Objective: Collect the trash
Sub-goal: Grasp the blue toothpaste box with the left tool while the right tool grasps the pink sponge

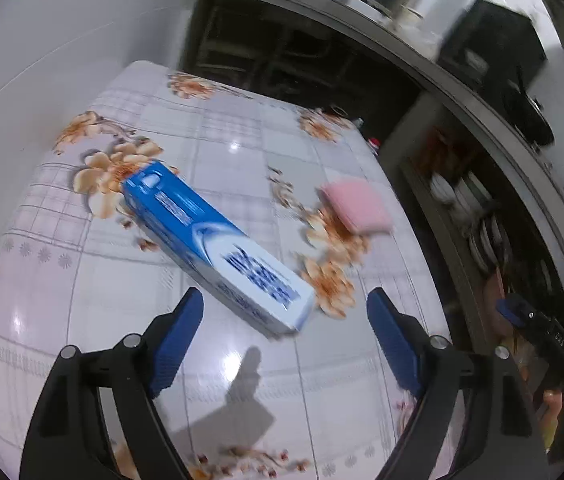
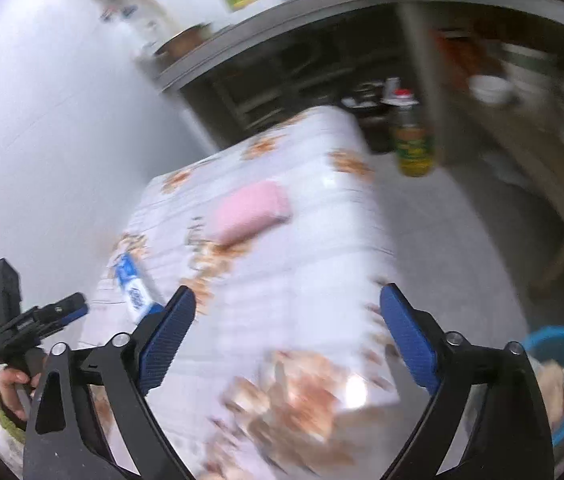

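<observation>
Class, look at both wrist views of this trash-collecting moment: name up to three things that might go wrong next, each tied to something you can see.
1. The blue and white box lies slanted to the open left hand-held gripper, so closing on it may skew it or push it away.
2. The pink sponge lies near the table edge; a nudge could drop it.
3. Both views are blurred, so aim may be poor.

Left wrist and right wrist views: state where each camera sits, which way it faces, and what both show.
Left wrist: on the left tongs, looking down at the floral table and blue box; its open tongs show, and the right tongs at the right edge.
Right wrist: on the right tongs, looking down along the table toward shelves; its open tongs, the left tongs and the hand holding them show.
Shared: table, blue box, pink sponge.
</observation>
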A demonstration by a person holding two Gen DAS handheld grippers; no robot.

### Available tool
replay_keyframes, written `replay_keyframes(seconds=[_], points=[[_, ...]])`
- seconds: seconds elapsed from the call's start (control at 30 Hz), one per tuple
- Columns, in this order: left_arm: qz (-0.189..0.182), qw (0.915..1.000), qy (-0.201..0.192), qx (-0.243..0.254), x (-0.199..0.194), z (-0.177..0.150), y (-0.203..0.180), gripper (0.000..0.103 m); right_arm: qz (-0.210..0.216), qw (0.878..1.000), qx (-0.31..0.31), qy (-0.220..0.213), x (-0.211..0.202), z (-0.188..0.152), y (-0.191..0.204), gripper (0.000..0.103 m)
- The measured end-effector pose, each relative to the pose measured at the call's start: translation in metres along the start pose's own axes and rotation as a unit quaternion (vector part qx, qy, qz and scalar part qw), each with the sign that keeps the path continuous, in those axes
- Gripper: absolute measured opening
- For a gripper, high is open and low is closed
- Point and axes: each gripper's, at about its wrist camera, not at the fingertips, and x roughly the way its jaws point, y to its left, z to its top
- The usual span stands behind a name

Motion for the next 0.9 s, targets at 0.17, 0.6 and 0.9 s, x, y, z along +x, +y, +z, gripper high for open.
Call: replay_keyframes(seconds=[0.17, 0.6, 0.9], points=[[0.053, 0.998, -0.003, -0.035, 0.033, 0.031, 0.021, 0.088, 0.004, 0.999, 0.012, 0.031, 0.065, 0.049, 0.033, 0.095], [0.158, 0.985, 0.029, -0.063, 0.12, 0.053, 0.048, 0.086, -0.102, 0.983, -0.018, 0.154, 0.226, 0.088, 0.059, 0.083], [0.111, 0.9915, 0.038, 0.057, 0.106, 0.025, 0.021, 0.064, -0.071, 0.978, -0.107, 0.166, 0.188, 0.047, 0.065, 0.079]])
